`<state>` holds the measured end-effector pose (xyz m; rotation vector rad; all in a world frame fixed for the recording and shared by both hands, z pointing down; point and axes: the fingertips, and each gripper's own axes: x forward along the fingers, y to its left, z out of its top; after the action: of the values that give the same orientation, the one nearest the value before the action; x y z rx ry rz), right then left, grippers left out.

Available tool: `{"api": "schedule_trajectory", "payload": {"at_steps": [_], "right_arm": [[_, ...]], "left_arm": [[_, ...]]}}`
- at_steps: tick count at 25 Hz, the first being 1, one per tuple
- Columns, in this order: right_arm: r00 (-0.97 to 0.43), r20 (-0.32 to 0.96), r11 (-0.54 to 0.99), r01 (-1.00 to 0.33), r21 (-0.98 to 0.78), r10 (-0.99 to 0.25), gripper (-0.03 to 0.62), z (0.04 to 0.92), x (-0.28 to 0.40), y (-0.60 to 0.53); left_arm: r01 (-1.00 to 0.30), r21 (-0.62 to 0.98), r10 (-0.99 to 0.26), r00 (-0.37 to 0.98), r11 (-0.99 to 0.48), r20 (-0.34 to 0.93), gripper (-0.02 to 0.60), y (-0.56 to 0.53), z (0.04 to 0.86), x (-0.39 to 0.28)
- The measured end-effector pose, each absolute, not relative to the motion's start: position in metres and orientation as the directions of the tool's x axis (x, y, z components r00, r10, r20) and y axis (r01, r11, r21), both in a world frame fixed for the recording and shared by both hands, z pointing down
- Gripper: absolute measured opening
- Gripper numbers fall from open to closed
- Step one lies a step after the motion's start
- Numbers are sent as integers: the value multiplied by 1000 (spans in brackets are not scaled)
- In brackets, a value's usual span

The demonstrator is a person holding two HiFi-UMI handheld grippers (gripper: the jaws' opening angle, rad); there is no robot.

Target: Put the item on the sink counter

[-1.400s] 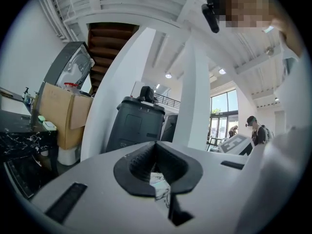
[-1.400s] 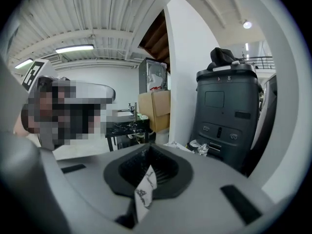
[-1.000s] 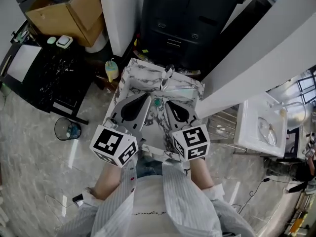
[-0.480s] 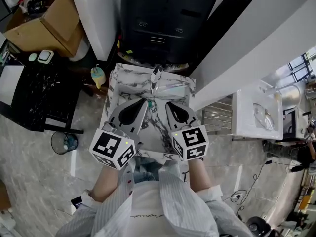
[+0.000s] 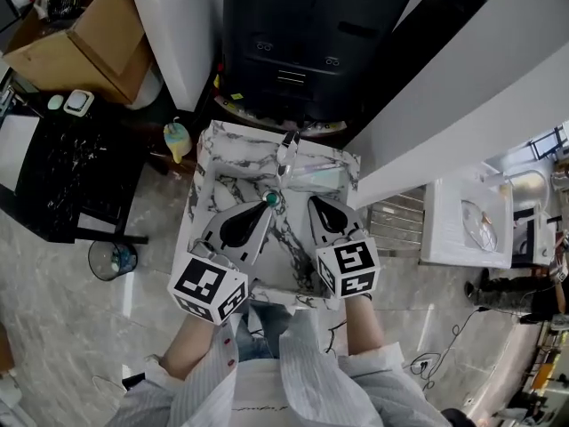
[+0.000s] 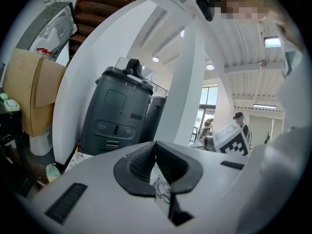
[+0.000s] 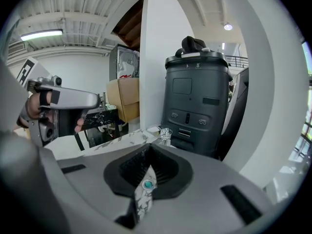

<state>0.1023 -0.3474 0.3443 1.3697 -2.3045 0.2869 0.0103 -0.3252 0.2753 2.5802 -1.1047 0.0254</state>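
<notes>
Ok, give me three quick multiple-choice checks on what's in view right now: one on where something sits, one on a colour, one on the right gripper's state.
1. Where does the small teal-topped piece lie?
A. in a drawer
B. on the marble-patterned counter
C. on a chair

2. What colour is the big machine behind the counter?
A. red
B. dark grey
C. yellow

3. How do the jaws of the right gripper stand?
A. shut, with nothing between them
B. wide open
C. shut on a cup

Answers:
1 B: the head view shows the piece on the marble surface, just ahead of both gripper tips.
2 B: its body is dark grey in all three views.
3 A: the right gripper view shows the pads together, with only the counter visible below them.
</notes>
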Motion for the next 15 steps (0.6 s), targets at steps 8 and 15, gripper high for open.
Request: {"api": "schedule_trajectory", "payload": {"at_steps": [8,15], "right_arm": [[-390,542,528,-841,121,-744,9,388,122,-377],[-381,612,587,-791,171,-693,11,430,129,-402]], "left_arm": [[-723,293,-697,687,-625,207,17,-340,316,18],[-718,326,-674,693,-615,255,17,-347,353,38]]}}
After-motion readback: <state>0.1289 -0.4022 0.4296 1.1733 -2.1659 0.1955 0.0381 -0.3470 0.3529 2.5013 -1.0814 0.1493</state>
